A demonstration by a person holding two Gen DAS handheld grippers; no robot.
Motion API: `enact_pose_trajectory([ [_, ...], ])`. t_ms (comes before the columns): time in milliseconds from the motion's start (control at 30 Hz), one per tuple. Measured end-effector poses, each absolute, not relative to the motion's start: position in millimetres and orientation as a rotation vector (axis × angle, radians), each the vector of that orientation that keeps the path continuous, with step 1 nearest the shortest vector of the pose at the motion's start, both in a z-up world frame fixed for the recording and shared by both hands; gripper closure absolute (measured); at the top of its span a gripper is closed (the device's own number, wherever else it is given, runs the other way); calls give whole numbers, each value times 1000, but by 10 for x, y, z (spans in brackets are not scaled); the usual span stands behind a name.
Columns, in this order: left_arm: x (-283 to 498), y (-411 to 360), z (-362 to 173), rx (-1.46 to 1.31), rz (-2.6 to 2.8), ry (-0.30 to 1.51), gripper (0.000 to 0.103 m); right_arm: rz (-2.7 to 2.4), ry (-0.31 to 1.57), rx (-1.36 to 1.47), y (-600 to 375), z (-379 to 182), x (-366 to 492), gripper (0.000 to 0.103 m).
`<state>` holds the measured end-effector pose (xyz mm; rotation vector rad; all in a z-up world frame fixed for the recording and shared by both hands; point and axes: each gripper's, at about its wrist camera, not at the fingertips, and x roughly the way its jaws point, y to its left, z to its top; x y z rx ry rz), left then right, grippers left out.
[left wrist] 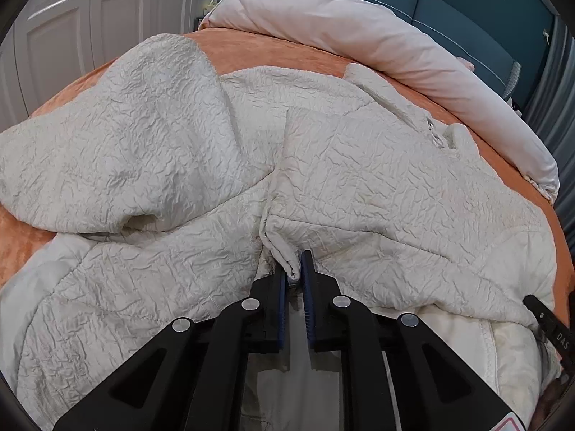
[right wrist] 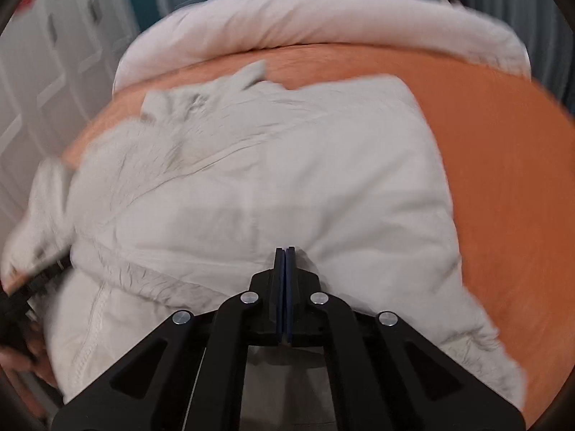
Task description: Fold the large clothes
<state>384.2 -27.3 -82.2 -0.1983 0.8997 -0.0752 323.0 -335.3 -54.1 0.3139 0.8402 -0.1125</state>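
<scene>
Orange bedspread (right wrist: pixel 503 179), jacket (right wrist: pixel 287 179) motion-blurred

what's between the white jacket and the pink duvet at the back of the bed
Only a bare strip of the orange bedsheet separates the jacket from the duvet; the right wrist view shows it best.

an orange-covered bed (left wrist: pixel 273 54) carries a crinkled cream jacket (left wrist: pixel 359 165) and a rolled pale duvet (left wrist: pixel 359 32).

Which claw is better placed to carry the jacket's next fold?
Probably the left. The left claw is pinching a fold of the cream jacket at its middle. The right claw is closed with nothing visible between its pads, over the jacket's near side.
</scene>
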Motion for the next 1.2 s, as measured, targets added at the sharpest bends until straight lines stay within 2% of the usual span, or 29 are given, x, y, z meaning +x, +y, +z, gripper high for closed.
enact_pose_trajectory([
  [167,3843,-232,-844,-233,-91,897,89,-256,774,510,-3818,-512,2832,103],
  [300,3799,47,-812,-408,-164,920,88,-229,729,446,-3576,-255,2461,99],
  [367,3649,286,-720,-498,-173,933,83,-167,723,385,-3317,-135,2232,99],
  [433,3381,607,-546,-542,-121,895,49,-102,733,330,-3046,-102,2027,99],
  [467,3259,755,-468,-549,-103,855,45,-60,740,285,-2839,-98,1906,99],
  [533,3047,1074,-317,-534,-54,782,30,-24,737,217,-2527,-111,1823,95],
  [600,2923,1499,-213,-505,37,731,29,23,734,153,-2250,-160,1703,71],
  [633,2927,1686,-193,-495,79,725,29,34,738,130,-2154,-199,1684,67],
  [833,3115,3074,-453,-638,385,758,29,15,729,58,-1932,-578,1391,64],
  [933,3196,3453,-604,-708,461,758,33,1,740,44,-1881,-623,1386,63],
  [1000,3265,3628,-655,-740,471,742,42,9,744,55,-1898,-640,1379,62],
  [1067,3400,3681,-621,-720,443,734,65,27,751,81,-1936,-656,1389,61],
  [1100,3435,3701,-581,-725,408,748,84,34,753,92,-1950,-668,1392,60],
  [1133,3479,3677,-543,-726,395,744,94,40,754,102,-1965,-676,1392,60],
  [1200,3526,3537,-257,-669,339,683,99,47,755,115,-1977,-688,1386,60],
])
